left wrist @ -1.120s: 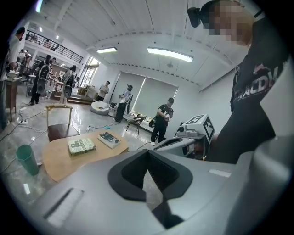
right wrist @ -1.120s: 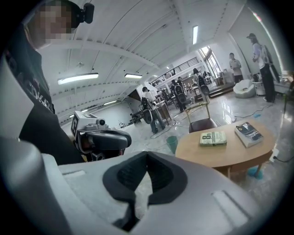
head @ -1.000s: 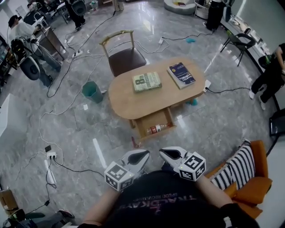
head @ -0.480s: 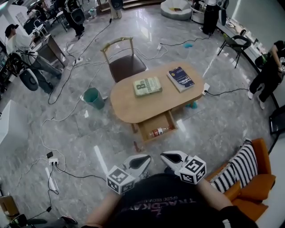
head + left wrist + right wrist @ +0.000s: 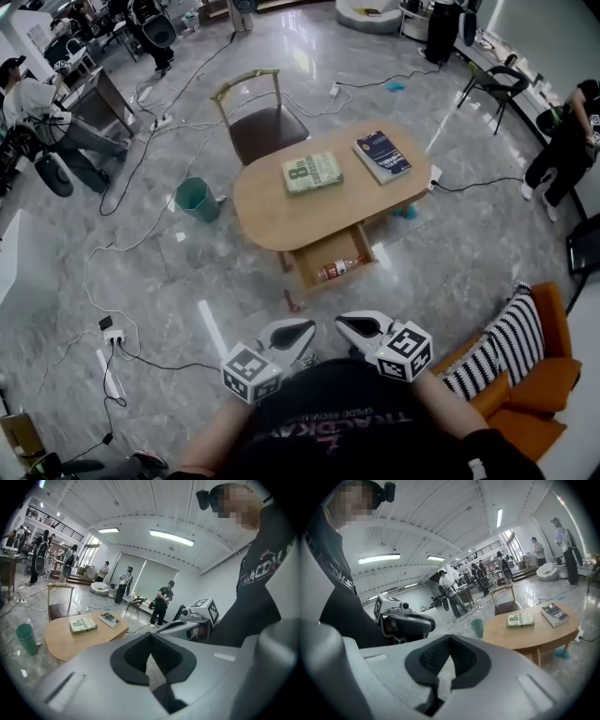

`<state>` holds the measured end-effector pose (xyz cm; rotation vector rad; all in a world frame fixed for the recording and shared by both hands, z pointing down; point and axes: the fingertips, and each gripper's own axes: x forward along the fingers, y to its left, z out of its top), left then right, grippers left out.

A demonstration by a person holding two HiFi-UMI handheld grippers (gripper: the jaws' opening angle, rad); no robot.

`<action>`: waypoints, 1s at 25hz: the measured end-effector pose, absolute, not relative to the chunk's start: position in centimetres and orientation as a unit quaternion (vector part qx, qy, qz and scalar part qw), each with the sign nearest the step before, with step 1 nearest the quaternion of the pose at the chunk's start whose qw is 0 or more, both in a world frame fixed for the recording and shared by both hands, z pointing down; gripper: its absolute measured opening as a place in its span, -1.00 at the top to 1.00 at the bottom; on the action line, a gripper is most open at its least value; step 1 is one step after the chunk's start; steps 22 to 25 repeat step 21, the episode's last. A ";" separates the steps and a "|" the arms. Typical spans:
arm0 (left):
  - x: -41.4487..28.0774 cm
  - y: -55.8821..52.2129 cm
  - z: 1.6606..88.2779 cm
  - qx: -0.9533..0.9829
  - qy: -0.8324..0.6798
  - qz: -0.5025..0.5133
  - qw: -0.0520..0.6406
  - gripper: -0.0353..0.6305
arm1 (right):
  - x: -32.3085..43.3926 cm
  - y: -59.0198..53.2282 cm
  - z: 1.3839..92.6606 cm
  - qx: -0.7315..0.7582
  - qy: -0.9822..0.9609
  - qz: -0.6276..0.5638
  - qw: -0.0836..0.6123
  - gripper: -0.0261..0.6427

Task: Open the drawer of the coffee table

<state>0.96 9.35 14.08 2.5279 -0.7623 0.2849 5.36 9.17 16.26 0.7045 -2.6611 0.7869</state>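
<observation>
The oval wooden coffee table (image 5: 281, 220) stands on the grey floor in the middle of the head view. Its drawer (image 5: 302, 272) is pulled out toward me, and a bottle (image 5: 336, 270) lies in it. A green book (image 5: 312, 172) and a blue book (image 5: 382, 156) lie on the tabletop. My left gripper (image 5: 307, 327) and right gripper (image 5: 341, 323) hover side by side close to my body, well short of the drawer. Both are shut with nothing in them. The table (image 5: 79, 637) also shows in the left gripper view, and the table (image 5: 534, 632) in the right gripper view.
A wooden chair (image 5: 262, 122) stands behind the table and a green bin (image 5: 195, 199) to its left. Cables (image 5: 141, 234) cross the floor. An orange armchair with a striped cushion (image 5: 502, 352) is at my right. People stand around the room's edges.
Both grippers stay shut and side by side before my body. The view has shifted slightly over the table. The drawer stands open as before.
</observation>
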 end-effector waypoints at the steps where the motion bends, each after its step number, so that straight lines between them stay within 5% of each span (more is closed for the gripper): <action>1: 0.9 9.3 14.0 0.924 -0.279 0.103 0.241 0.88 | 5.3 9.2 16.3 0.243 -0.920 0.273 0.139 0.92; 25: 0.4 8.0 14.6 0.919 -0.285 0.108 0.252 0.88 | 4.7 7.9 16.9 0.231 -0.920 0.279 0.150 0.92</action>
